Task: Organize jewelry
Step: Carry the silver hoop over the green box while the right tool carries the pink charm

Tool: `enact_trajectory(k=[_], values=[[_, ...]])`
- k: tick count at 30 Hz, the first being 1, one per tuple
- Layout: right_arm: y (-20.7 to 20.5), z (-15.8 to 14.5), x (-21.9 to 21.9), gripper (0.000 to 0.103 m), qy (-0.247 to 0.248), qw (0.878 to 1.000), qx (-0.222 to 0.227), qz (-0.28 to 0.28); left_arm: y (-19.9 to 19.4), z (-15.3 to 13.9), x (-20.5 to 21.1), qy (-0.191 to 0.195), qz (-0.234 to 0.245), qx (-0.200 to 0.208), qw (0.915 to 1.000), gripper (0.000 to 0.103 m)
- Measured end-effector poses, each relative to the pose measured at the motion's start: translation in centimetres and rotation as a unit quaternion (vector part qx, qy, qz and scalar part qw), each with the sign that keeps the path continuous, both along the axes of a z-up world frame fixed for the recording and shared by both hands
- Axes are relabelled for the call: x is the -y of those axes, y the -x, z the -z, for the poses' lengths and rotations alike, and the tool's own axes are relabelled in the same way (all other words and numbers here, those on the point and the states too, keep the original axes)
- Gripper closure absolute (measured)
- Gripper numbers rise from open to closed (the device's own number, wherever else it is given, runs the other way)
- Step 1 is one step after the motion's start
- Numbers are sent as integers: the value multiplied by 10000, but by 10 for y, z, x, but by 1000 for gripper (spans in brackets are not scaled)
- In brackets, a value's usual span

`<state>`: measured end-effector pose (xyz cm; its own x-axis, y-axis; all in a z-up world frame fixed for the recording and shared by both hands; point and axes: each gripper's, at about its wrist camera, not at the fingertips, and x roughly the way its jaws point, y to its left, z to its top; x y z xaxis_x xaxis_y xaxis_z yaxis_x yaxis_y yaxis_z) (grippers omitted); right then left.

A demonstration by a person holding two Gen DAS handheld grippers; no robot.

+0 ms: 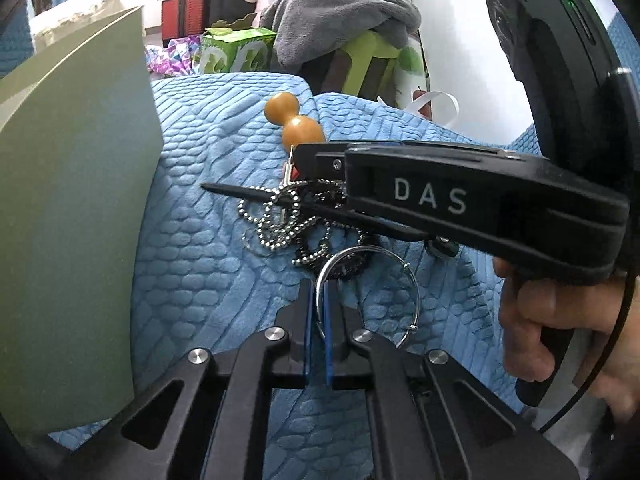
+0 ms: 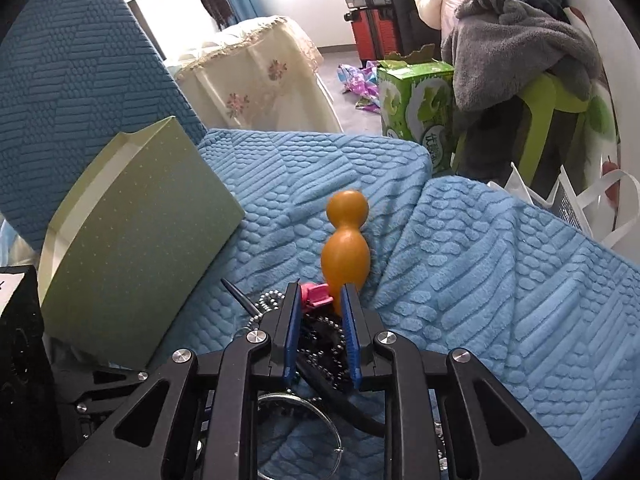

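My left gripper is at the bottom of the left wrist view. It is shut on the wire of a large silver hoop, which lies on the blue blanket. Just beyond the hoop is a tangle of silver ball chain and dark beads, with a thin black stick across it. My right gripper reaches in from the right over that tangle. In the right wrist view its blue pads stand a little apart, with dark beads and a pink piece between them. An orange gourd-shaped pendant lies just past the tips.
A pale green box leans at the left of the blanket, close to the jewelry. Behind the bed are a green carton, grey clothes on a green stool and a white bag. A hand holds the right gripper's handle.
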<state>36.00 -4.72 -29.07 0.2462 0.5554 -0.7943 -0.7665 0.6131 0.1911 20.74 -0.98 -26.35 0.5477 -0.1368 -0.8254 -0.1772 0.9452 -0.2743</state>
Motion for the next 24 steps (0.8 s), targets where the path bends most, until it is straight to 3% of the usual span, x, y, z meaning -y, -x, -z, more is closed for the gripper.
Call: enact_trajectory(k=[5, 8, 13, 19, 24], values=[[2, 0, -4, 85, 21, 9999, 104, 94, 5, -1, -5, 118, -71, 8, 9999, 99], [2, -1, -5, 94, -37, 9999, 94, 125, 5, -4, -7, 155, -90, 30, 9998, 99], [9, -6, -1, 94, 57, 9992, 311, 228, 5, -12, -7, 207, -40, 94, 9997, 99], [25, -30, 25, 95, -293, 9959, 524, 671, 10, -16, -12, 353, 4, 44, 9994, 99], [44, -39, 37, 95, -124, 9924, 730, 981, 10, -20, -17, 340, 26, 36, 9994, 99]])
